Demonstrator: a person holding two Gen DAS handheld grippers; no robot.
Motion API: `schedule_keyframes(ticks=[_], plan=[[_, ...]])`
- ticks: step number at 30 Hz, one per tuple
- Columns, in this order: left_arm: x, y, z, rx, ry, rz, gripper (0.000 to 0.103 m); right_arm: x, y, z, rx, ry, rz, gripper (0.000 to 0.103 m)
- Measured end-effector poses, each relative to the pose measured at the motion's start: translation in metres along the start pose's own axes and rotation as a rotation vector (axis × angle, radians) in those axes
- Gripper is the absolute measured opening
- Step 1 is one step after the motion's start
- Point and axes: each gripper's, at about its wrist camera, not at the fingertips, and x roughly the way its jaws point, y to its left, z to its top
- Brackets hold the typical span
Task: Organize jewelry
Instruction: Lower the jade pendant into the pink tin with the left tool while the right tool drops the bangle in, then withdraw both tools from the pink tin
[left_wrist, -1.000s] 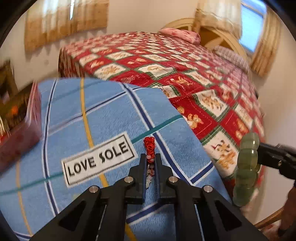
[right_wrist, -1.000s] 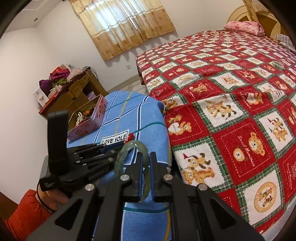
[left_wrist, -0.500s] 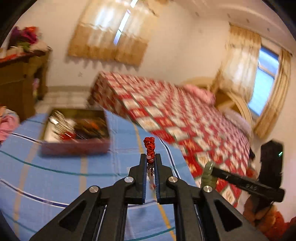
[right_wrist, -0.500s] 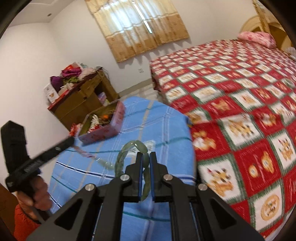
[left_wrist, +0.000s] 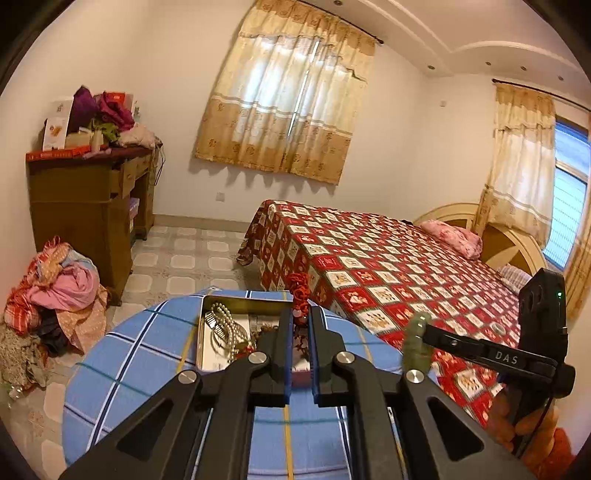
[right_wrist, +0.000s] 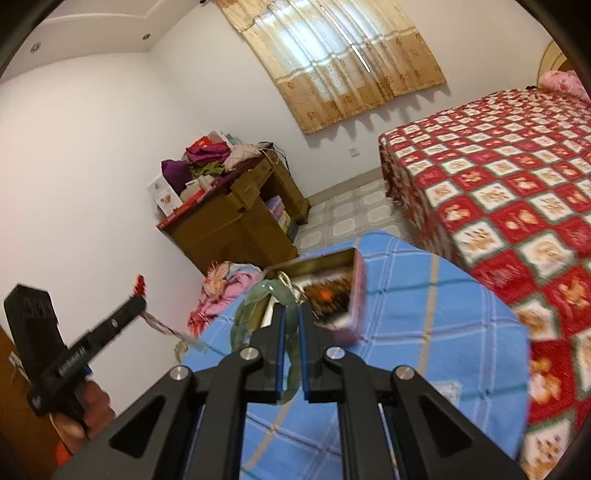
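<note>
My left gripper (left_wrist: 299, 314) is shut on a red knotted ornament (left_wrist: 300, 290) that sticks up above its fingertips. Its striped tassel (right_wrist: 162, 325) hangs below the jaws in the right wrist view. Just beyond, an open tin (left_wrist: 242, 305) holding a pearl string (left_wrist: 223, 328) sits on the blue checked table cloth (left_wrist: 140, 354). My right gripper (right_wrist: 290, 310) is shut on a green bead bracelet (right_wrist: 255, 301), held above the cloth before the tin's pink side (right_wrist: 356, 295). Each gripper shows in the other's view: the right (left_wrist: 419, 334) with the bracelet (left_wrist: 413, 345), the left (right_wrist: 137, 300) with the ornament (right_wrist: 139, 285).
A bed with a red patchwork quilt (left_wrist: 388, 269) stands right of the round table. A wooden desk (left_wrist: 88, 206) piled with boxes and clothes stands at the left wall, with a heap of clothes (left_wrist: 55, 291) on the tiled floor (left_wrist: 184, 258) beside it.
Both grippers have risen and swung left, from facing the bed to facing the tin. The tin has come from the left edge to the middle. Both keep their grip.
</note>
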Motion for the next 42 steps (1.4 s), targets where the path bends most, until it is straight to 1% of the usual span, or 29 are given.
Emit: schedule_keyframes(ticks=[4,7,8,10,14,18,22,26,29,31,32,33,34,35,36,37,38,40,42], plan=[[0.030,0.011,0.004,-0.024,0.004,0.000,0.006,0.040,0.004,0.009,0.012,0.008,0.029,0.009],[0.057,0.019,0.007,-0.033,0.013,0.006,0.006,0.074,0.001,0.011,0.003,0.018,-0.001,0.009],[0.069,0.021,0.007,-0.030,0.021,0.013,0.006,0.088,-0.003,0.011,0.015,0.028,-0.003,0.009],[0.087,0.027,0.005,-0.022,0.033,0.031,0.006,0.104,-0.011,0.011,0.047,0.046,-0.004,0.009],[0.107,0.045,0.002,-0.027,0.050,0.066,0.006,0.142,-0.030,0.008,0.097,0.091,-0.021,0.009],[0.127,0.058,-0.008,-0.041,0.088,0.099,0.006,0.161,-0.038,0.001,0.106,0.125,-0.038,0.009],[0.137,0.061,-0.015,-0.021,0.108,0.130,0.006,0.169,-0.039,-0.003,0.081,0.122,-0.076,0.009],[0.146,0.066,-0.019,-0.001,0.135,0.166,0.006,0.174,-0.031,-0.004,0.001,0.115,-0.132,0.010],[0.150,0.074,-0.024,0.009,0.163,0.215,0.007,0.181,-0.031,-0.008,-0.009,0.125,-0.118,0.014],[0.152,0.077,-0.026,0.010,0.185,0.229,0.007,0.181,-0.033,-0.009,-0.001,0.120,-0.104,0.016],[0.152,0.077,-0.027,0.009,0.194,0.230,0.008,0.179,-0.033,-0.010,-0.002,0.109,-0.103,0.020],[0.150,0.078,-0.028,0.008,0.197,0.231,0.016,0.177,-0.033,-0.009,-0.003,0.098,-0.105,0.021],[0.148,0.079,-0.028,0.006,0.200,0.235,0.037,0.175,-0.033,-0.009,-0.003,0.085,-0.109,0.026],[0.144,0.080,-0.028,0.001,0.200,0.246,0.052,0.172,-0.033,-0.009,0.000,0.070,-0.113,0.028],[0.140,0.082,-0.028,-0.005,0.189,0.258,0.076,0.168,-0.034,-0.009,0.006,0.052,-0.111,0.029],[0.135,0.084,-0.028,-0.012,0.167,0.265,0.081,0.164,-0.035,-0.008,0.014,0.036,-0.108,0.035],[0.128,0.084,-0.027,-0.020,0.146,0.264,0.081,0.160,-0.037,-0.006,0.025,0.019,-0.110,0.042],[0.120,0.087,-0.025,-0.041,0.146,0.261,0.081,0.151,-0.038,-0.005,0.040,-0.016,-0.116,0.044],[0.110,0.088,-0.028,-0.071,0.143,0.283,0.081,0.140,-0.034,-0.006,0.022,-0.037,-0.129,0.044]])
